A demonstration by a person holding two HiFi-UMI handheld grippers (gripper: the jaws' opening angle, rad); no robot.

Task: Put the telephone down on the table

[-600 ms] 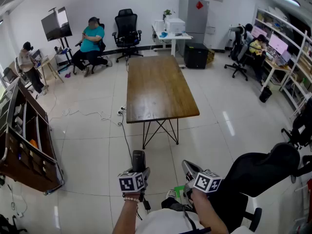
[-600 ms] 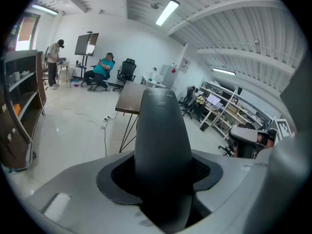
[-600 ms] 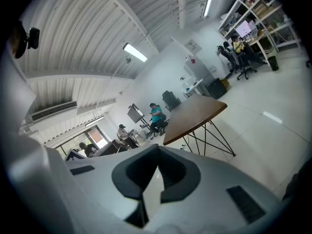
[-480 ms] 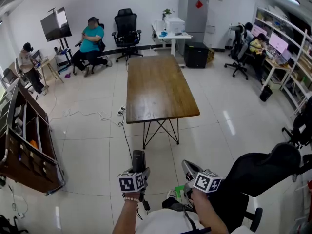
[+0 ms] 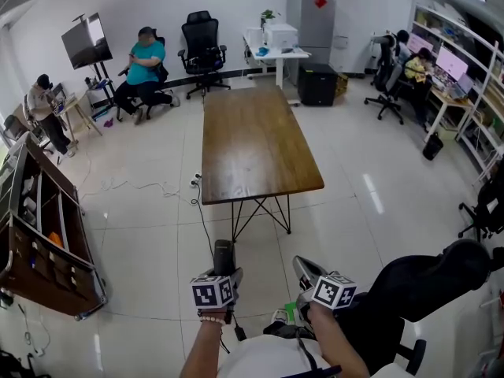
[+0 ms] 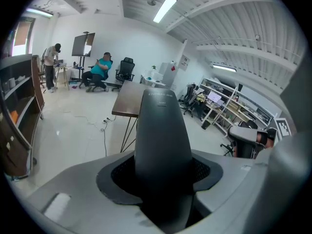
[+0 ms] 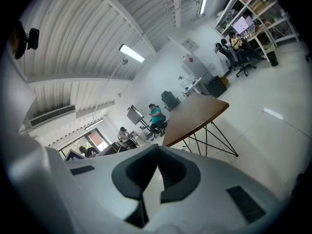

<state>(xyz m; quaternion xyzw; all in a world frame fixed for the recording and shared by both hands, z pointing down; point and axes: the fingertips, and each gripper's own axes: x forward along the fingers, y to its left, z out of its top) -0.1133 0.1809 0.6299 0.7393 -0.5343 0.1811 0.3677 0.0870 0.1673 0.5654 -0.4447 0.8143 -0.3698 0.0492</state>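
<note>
The telephone (image 6: pixel 161 135) is a dark grey handset standing up between the jaws of my left gripper (image 6: pixel 163 172), which is shut on it. In the head view the telephone (image 5: pixel 224 256) sticks out ahead of the left gripper (image 5: pixel 224 272) at the bottom centre, over the floor. My right gripper (image 5: pixel 304 271) is beside it on the right, jaws together and nothing held; its tips meet in the right gripper view (image 7: pixel 153 172). The long brown wooden table (image 5: pixel 260 144) stands ahead with floor between it and both grippers, and its top is bare.
A black office chair (image 5: pixel 429 278) is close at my right. A dark shelf unit (image 5: pixel 39 235) stands at the left. A cable (image 5: pixel 197 211) trails over the floor near the table's left legs. People sit at the far wall and at desks on the right.
The head view has shifted slightly and the chair at the right sits lower in the picture. Both grippers keep their places, the left still holding the telephone.
</note>
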